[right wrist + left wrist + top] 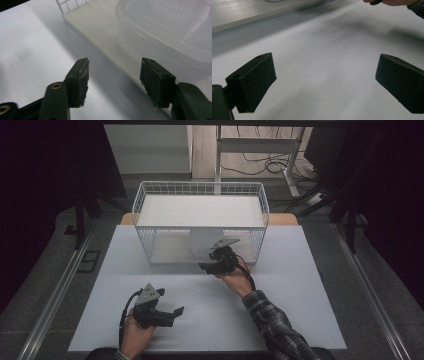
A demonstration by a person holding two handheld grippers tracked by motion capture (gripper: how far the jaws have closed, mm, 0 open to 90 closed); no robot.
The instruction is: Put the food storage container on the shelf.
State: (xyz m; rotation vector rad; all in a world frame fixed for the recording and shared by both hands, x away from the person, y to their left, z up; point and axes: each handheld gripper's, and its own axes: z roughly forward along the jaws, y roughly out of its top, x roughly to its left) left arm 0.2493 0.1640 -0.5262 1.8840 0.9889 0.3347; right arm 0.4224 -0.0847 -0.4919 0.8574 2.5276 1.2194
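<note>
A white wire basket (141,200) stands on the white table (290,310) with its open side toward me. Inside it, a translucent plastic container (201,244) rests on the white floor board (100,27). My right gripper (210,262) is at the basket's front edge, open, with nothing between its fingers. In the right gripper view the container (170,32) lies just ahead and to the right of my right gripper (113,75), apart from the jaws. My left gripper (172,315) rests low over the near table, open and empty. The left gripper view has my left gripper (324,80) spread wide over bare white surface.
The other hand and its plaid sleeve (394,2) show at the top right of the left gripper view. A metal rail (55,290) runs along the left of the table. Table legs and cables (270,165) lie on the floor behind the basket.
</note>
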